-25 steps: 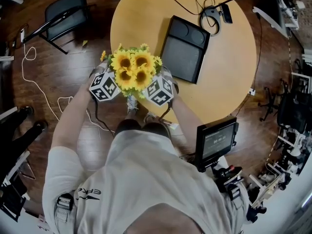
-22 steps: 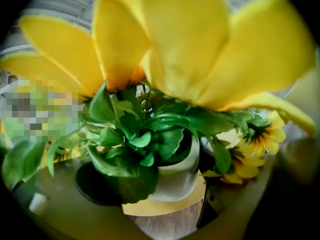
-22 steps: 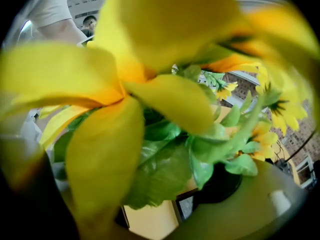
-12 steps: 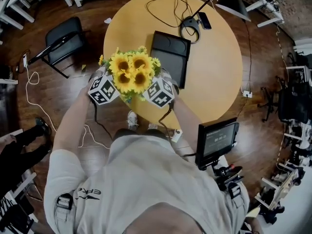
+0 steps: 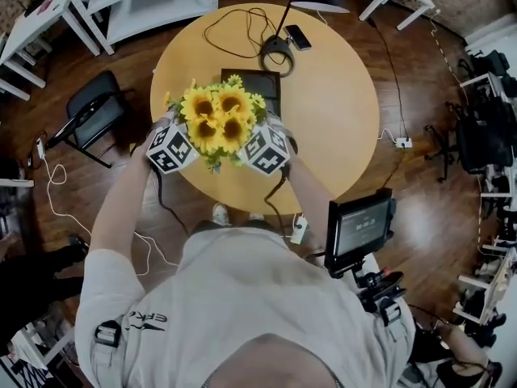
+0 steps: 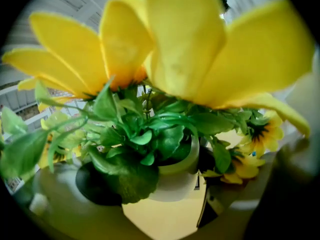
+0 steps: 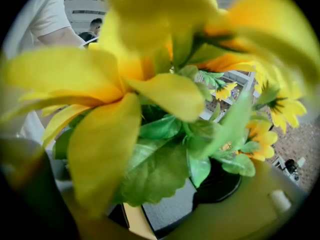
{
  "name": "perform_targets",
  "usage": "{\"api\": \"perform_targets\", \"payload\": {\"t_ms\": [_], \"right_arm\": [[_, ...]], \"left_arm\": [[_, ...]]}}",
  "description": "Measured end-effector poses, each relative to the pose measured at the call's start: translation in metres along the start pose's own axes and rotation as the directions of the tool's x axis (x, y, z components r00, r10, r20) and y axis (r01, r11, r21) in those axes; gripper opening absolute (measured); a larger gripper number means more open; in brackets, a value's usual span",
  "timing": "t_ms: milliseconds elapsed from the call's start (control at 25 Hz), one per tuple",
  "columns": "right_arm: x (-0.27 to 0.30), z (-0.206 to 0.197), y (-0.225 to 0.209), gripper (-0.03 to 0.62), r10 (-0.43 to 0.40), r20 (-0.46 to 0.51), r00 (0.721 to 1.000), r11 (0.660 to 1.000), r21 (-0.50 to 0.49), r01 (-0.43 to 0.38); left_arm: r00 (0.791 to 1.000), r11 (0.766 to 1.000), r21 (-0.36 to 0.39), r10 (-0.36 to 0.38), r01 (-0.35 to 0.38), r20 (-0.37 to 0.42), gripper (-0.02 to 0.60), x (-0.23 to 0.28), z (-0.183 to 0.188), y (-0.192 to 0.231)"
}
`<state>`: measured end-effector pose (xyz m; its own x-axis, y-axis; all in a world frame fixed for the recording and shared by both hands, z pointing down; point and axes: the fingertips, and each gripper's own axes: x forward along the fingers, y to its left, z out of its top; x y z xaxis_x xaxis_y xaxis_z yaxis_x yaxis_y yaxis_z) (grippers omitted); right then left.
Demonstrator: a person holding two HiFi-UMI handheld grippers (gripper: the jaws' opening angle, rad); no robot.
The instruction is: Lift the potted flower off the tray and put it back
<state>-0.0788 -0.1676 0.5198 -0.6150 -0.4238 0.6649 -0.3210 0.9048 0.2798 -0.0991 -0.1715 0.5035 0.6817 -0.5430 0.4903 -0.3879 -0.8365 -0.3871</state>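
Above the counter (image 5: 339, 128) and its tray (image 5: 260, 79), the potted flower (image 5: 216, 120), seemingly light but top-heavy, hung clamped at its stiff pot (image 6: 176, 181), not the soft petals (image 6: 185, 39), by the wide-spread left gripper (image 6: 165, 194) and right gripper (image 7: 165, 199).

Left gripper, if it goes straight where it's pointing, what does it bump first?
The potted flower. Its white pot and leaves fill the gap between the jaws of the left gripper, which look closed on it, so nothing else comes first.
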Motion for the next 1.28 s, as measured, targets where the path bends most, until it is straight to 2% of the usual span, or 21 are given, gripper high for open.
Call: {"api": "perform_targets", "payload": {"t_ms": [440, 680, 920, 1280], "right_arm": [[-0.070, -0.030, -0.042, 0.420, -0.134, -0.002, 0.991, 0.989, 0.064, 0.134], [-0.099, -0.049, -0.052, 0.420, -0.185, -0.024, 0.982, 0.978, 0.096, 0.186], [-0.110, -0.056, -0.062, 0.420, -0.200, -0.040, 0.979, 0.972, 0.122, 0.203], [-0.086, -0.064, -0.042, 0.420, -0.176, -0.083, 0.981, 0.973, 0.137, 0.186]], "left_arm": [[0.995, 0.989, 0.133, -0.071, 0.062, 0.064, 0.482, 0.040, 0.079, -0.008], [0.990, 0.980, 0.174, -0.114, 0.097, 0.089, 0.482, 0.058, 0.108, -0.021], [0.986, 0.973, 0.196, -0.141, 0.120, 0.092, 0.480, 0.069, 0.122, -0.021], [0.980, 0.976, 0.155, -0.169, 0.152, 0.103, 0.480, 0.067, 0.090, -0.032]]}}
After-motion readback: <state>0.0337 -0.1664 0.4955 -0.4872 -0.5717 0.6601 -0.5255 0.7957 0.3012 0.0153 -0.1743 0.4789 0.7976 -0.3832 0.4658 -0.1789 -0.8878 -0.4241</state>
